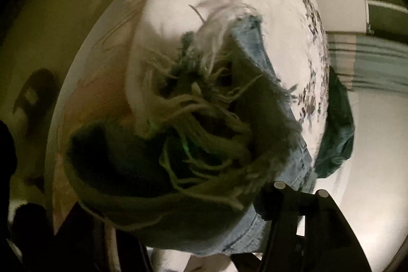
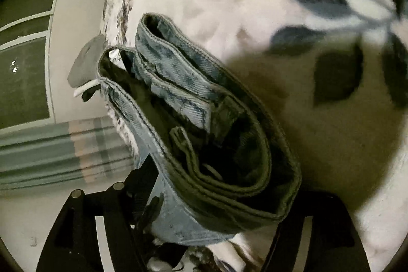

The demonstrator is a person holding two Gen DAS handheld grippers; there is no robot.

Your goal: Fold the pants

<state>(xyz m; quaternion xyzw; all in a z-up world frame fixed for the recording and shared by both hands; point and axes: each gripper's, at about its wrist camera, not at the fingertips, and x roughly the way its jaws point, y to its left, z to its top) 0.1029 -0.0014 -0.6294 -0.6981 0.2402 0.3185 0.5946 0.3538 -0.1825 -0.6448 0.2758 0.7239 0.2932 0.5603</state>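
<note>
Light blue jeans hang over a white bed. In the left wrist view the frayed leg hems point(image 1: 204, 124) with long loose threads fill the middle, bunched between my left gripper's point(image 1: 178, 233) black fingers point(image 1: 293, 210), which are shut on them. In the right wrist view the folded waistband point(image 2: 204, 134) with belt loops lies between my right gripper's point(image 2: 204, 233) black fingers point(image 2: 122, 216), which are shut on it. The cloth hides both sets of fingertips.
The bedspread point(image 2: 255, 4) is white with dark leaf prints. A dark green garment point(image 1: 336, 129) hangs off the bed's edge. A grey slipper point(image 2: 84, 68) lies on the pale floor beside the bed, near a striped rug point(image 2: 63, 149).
</note>
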